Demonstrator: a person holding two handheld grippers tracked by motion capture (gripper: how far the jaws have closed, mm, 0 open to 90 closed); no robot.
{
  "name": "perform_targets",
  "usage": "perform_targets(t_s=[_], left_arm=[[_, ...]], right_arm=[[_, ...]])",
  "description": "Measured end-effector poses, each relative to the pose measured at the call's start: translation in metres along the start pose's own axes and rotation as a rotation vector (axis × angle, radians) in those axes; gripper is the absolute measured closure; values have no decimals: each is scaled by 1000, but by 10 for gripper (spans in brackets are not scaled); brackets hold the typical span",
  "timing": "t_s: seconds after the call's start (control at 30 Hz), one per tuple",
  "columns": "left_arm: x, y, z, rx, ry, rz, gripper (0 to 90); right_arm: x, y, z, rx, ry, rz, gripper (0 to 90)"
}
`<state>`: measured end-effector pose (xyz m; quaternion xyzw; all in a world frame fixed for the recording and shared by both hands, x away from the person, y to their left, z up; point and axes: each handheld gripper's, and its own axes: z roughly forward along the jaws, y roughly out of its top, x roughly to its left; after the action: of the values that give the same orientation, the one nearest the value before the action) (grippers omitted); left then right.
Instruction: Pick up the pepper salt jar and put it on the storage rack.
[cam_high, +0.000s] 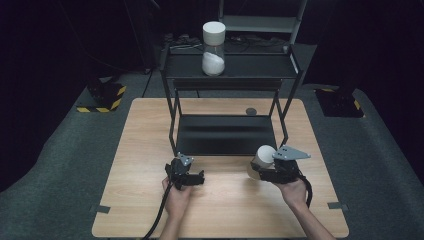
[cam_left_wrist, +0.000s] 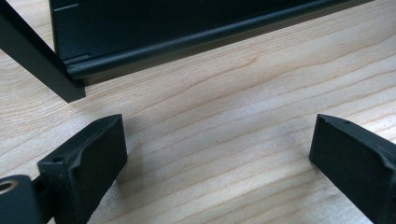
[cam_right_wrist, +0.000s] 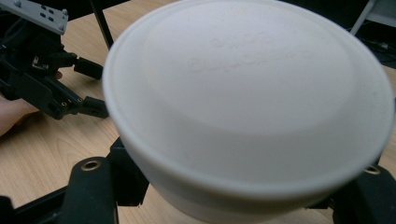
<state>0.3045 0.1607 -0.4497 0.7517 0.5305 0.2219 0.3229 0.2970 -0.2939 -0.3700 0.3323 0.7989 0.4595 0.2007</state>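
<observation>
R gripper (cam_high: 260, 172) clamped on white-lidded jar (cam_high: 263, 156), near right of table (cam_high: 145, 150) | L gripper (cam_high: 200, 179) jaws apart, nothing between, I see it near-centre | rack (cam_high: 225, 135) beyond

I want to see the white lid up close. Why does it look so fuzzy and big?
In the right gripper view the white lid sits right against the camera, so it is soft and out of focus; in the high view the jar in the right gripper looks small, against a dark room; the left gripper view shows sharp wood grain on the table.
</observation>
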Motion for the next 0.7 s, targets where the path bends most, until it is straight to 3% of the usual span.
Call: perform_targets(t_s=[0.7], left_arm=[[0, 0, 0, 0, 0, 0, 41]], right_arm=[[-15, 41, -13, 7, 6, 1, 340]])
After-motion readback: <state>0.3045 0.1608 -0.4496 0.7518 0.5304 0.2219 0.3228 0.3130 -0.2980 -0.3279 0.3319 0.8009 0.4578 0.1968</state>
